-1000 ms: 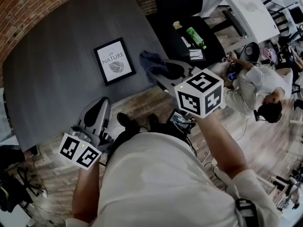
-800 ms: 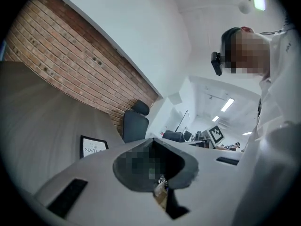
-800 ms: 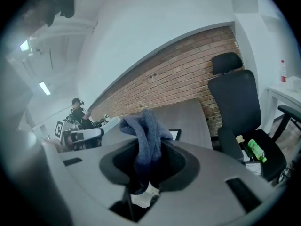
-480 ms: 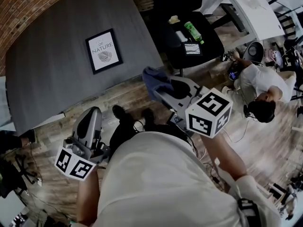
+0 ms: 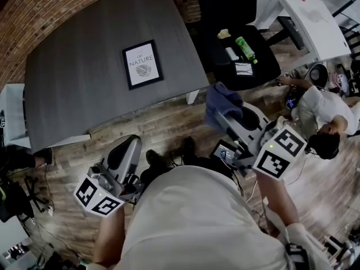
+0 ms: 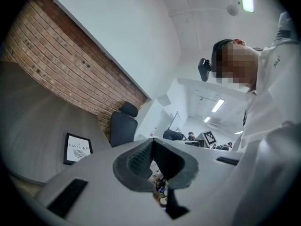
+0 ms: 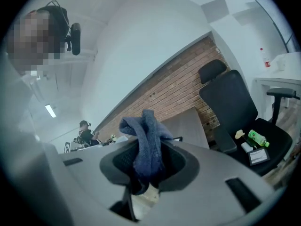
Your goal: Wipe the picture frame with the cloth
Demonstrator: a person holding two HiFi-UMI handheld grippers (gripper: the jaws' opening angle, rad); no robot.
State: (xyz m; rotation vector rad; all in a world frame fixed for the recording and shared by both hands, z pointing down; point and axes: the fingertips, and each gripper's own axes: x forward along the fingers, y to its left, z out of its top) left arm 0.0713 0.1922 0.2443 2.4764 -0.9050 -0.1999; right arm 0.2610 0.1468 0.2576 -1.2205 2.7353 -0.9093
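The frame [image 5: 143,64] lies flat toward the worktop's [image 5: 73,94] right end. The right gripper's [image 7: 148,169] jaws pinch the cloth [image 7: 146,140]. The left gripper's [image 6: 153,160] jaws are closed, empty. I'd step closer, then press the cloth flat on it.

We cannot read small top line of print on picture frame [image 5: 143,64]; in left gripper view whole print too small. Cloth [image 7: 148,135]: lower end hidden between jaws of right gripper [image 7: 143,166]. Small items [image 5: 232,53] on chair seat [image 5: 261,75] beside green bottle [image 5: 246,48]: too small to tell. Person [image 5: 320,108] partly cut off by right edge.
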